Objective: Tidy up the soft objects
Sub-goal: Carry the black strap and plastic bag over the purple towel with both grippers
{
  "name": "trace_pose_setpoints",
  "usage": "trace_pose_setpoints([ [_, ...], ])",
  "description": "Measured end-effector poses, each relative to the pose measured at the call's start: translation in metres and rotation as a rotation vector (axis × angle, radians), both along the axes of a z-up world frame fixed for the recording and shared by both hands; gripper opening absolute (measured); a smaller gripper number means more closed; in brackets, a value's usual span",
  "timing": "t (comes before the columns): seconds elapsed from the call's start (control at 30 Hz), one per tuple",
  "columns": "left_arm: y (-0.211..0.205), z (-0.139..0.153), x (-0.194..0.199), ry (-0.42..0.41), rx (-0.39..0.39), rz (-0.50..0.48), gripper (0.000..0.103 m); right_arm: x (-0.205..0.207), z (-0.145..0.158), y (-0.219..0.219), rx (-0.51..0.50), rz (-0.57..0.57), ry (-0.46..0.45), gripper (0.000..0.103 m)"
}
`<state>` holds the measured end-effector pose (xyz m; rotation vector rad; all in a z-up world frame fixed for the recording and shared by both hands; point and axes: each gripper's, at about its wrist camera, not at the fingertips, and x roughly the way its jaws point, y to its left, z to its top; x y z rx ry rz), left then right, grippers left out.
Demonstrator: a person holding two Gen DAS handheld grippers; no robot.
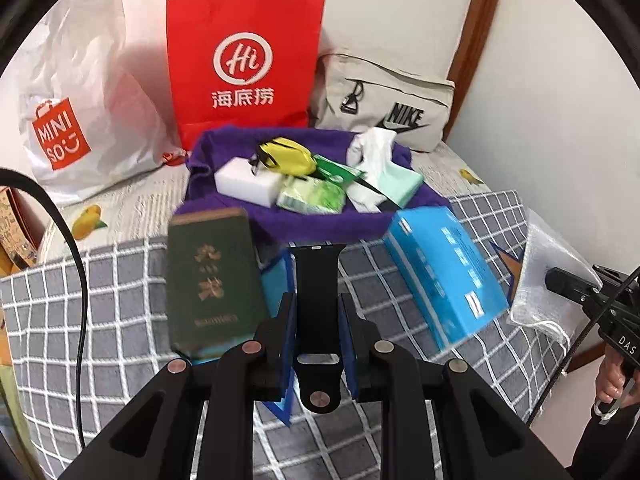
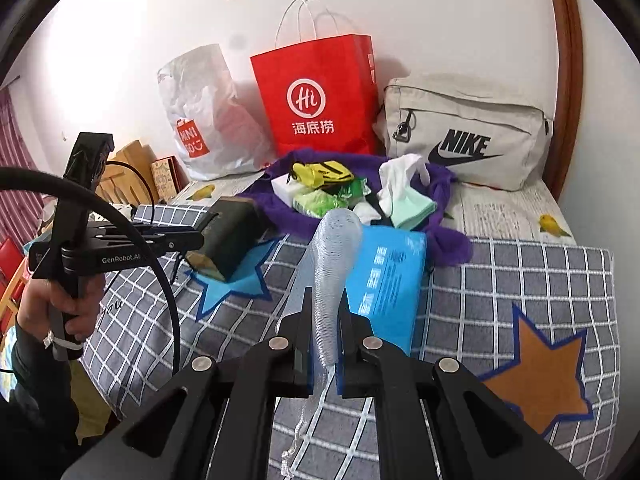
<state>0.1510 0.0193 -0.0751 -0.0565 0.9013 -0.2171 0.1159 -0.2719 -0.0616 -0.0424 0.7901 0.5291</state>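
Observation:
My left gripper (image 1: 317, 314) is shut on a black rubber watch strap (image 1: 318, 280), held above the checked quilt. My right gripper (image 2: 325, 312) is shut on a translucent white mesh bag (image 2: 332, 264), also seen at the right of the left wrist view (image 1: 552, 276). Ahead lies a purple cloth (image 1: 304, 220) (image 2: 448, 240) carrying a white sponge block (image 1: 246, 182), a yellow pouch (image 1: 282, 154), a green packet (image 1: 312, 198), white socks (image 1: 372, 148) and a mint cloth (image 1: 404, 184).
A dark green booklet (image 1: 212, 276) and a blue tissue pack (image 1: 444, 272) (image 2: 386, 280) lie on the grey checked quilt (image 2: 520, 280). A red paper bag (image 1: 246, 64), a white Miniso bag (image 1: 76, 92) and a beige Nike bag (image 2: 468, 132) stand against the wall.

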Motion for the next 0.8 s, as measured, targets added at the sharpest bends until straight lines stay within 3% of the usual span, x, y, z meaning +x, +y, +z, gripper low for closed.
trace_pose_setpoints([
  [0.8,0.043,-0.002,0.107,0.012,-0.042,0.073,0.02,0.122,0.004,0.024,0.003,-0.042,0.033,0.007],
])
